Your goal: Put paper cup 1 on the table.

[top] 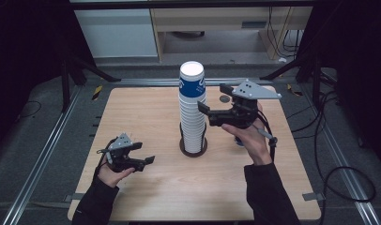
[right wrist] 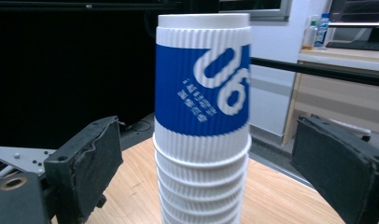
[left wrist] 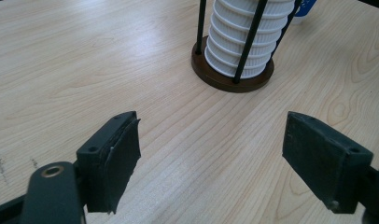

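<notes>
A tall stack of paper cups [top: 192,110] is seen standing in a round brown holder [top: 194,147] near the middle of the tabletop [top: 146,187], well clear of every edge, with bare wood all around. Thin black rods [left wrist: 249,35] caging the lower cups are shown in the left gripper view, while the blue printed top cup [right wrist: 202,74] is seen close in the right gripper view. The right gripper [top: 212,112] is held just beside the upper stack, jaws apart and not touching. The left gripper [top: 144,161] is held low toward the near left corner, jaws apart, nothing between them
</notes>
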A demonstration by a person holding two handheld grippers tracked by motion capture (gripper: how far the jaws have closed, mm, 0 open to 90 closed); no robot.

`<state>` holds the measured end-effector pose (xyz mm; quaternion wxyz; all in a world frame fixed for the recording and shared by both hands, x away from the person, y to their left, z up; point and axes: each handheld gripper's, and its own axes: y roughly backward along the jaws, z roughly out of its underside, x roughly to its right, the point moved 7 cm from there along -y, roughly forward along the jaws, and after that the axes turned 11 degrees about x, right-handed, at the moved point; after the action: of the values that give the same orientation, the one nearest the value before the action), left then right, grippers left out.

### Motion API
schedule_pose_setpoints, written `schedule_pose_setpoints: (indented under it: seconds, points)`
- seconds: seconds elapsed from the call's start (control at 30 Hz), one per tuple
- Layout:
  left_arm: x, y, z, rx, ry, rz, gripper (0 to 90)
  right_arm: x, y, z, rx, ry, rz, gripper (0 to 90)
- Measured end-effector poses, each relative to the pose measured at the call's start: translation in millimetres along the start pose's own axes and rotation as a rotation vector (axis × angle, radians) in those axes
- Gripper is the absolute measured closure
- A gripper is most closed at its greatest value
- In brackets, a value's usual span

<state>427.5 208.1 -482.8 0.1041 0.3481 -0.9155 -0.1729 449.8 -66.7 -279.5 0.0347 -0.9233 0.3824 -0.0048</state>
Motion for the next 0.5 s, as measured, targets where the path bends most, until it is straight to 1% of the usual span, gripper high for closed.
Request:
schedule_pose_setpoints:
  seconds: [0.07,0.13,0.37,0.5]
  points:
    - [0.1,0.5,-0.5,-0.002,-0.005,0.0,18.4,-1.3,-6.5,0.3,-0.004,0.006,-0.002,8.6]
    - [0.1,0.3,-0.8,0.001,0.0,0.0,18.4,-2.6,-12.0,0.9,-0.006,0.002,-0.003,8.6]
    - [0.0,-0.4,0.0,-0.003,0.0,0.002,18.4,-4.9,-25.7,4.0,-0.021,-0.002,-0.012,8.5]
    - [0.5,-0.7,0.1,-0.004,0.0,0.003,18.4,-3.5,-32.2,6.5,-0.024,-0.013,-0.001,8.4]
